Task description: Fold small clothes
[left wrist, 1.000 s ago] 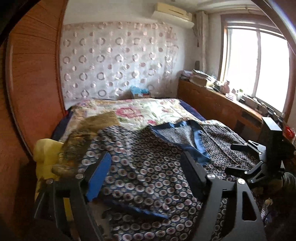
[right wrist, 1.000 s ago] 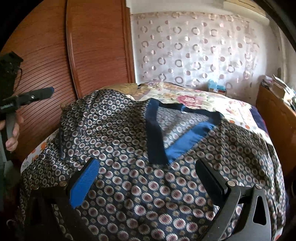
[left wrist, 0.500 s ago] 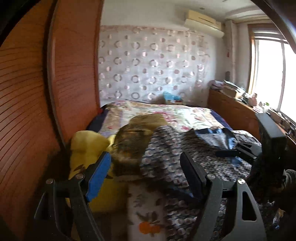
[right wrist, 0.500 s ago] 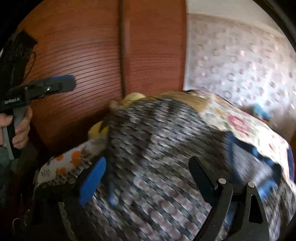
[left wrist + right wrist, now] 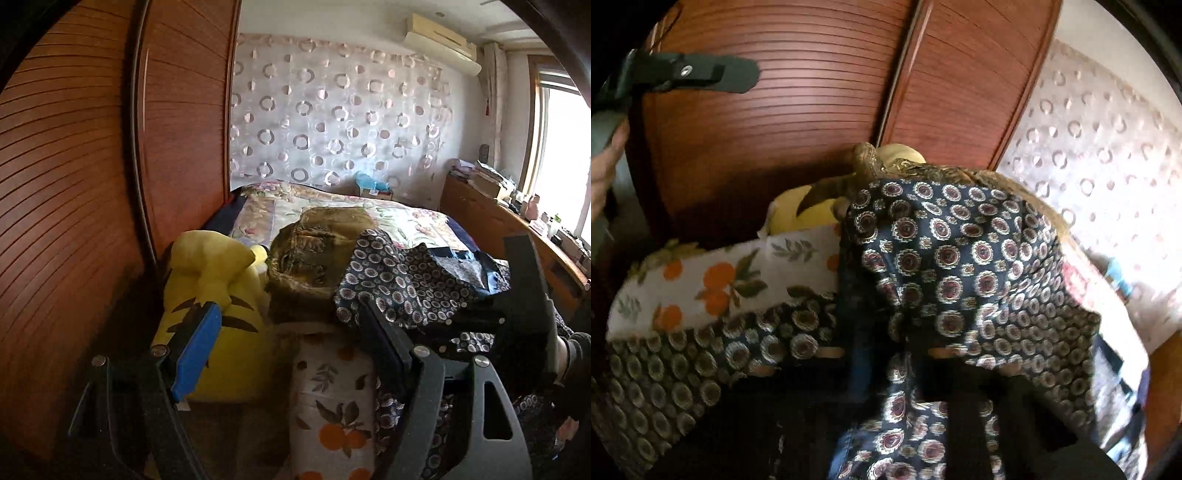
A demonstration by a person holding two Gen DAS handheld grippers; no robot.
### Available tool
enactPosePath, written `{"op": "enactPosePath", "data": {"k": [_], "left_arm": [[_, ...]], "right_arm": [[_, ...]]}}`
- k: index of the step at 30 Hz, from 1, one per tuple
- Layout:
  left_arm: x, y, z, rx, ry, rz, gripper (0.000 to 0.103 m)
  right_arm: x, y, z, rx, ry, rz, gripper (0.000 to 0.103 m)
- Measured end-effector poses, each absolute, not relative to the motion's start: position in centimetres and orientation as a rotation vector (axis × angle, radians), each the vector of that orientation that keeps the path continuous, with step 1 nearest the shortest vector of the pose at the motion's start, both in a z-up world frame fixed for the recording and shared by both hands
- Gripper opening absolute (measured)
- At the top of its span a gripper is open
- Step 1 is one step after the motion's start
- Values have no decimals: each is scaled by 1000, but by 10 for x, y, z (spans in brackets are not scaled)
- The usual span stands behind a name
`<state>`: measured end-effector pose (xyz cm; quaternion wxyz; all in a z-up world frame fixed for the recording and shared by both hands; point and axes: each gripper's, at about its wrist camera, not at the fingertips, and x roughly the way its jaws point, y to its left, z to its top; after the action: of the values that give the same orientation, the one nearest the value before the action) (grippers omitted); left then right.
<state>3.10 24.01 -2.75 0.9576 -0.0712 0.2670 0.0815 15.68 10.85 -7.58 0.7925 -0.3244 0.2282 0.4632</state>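
Left gripper (image 5: 291,339), jaws spread wide and empty, held at the bed's (image 5: 369,214) near corner before a yellow plush toy (image 5: 214,280). The patterned garment (image 5: 960,266) lies bunched on the bed beside a brown fuzzy cloth (image 5: 314,254). Right gripper (image 5: 923,387): buried under garment folds; whether it grips cannot be told.

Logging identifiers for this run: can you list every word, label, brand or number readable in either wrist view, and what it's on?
None can be read in either view.
White wall air conditioner: no legible marking.
Black left gripper, seen from the right wrist: no lettering shows.
Items on the wooden window-side counter: too small to read.
Navy medallion-print garment, orange-fruit print sheet, yellow plush toy: pattern only, no text.
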Motion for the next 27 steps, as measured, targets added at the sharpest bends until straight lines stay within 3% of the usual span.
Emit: {"op": "enactPosePath", "data": {"k": [8,15,17,19,21,27], "left_arm": [[56,218,-32,-135,560,106,78],[96,194,-35,-93,592,35,78],[108,190,-39,-86,605,20,78],[118,187,-41,-86,617,5,78],[132,183,-43,-77,629,-11,78],[164,177,-49,-55,672,-35,78]], "right_arm": [[192,55,-35,-448,464,932,4],[237,9,-40,-355,525,799,4],[240,3,-42,-348,546,786,11],[242,2,-45,-343,566,771,42],[244,0,-46,-331,576,777,60],[249,-14,-39,-312,576,755,60]]}}
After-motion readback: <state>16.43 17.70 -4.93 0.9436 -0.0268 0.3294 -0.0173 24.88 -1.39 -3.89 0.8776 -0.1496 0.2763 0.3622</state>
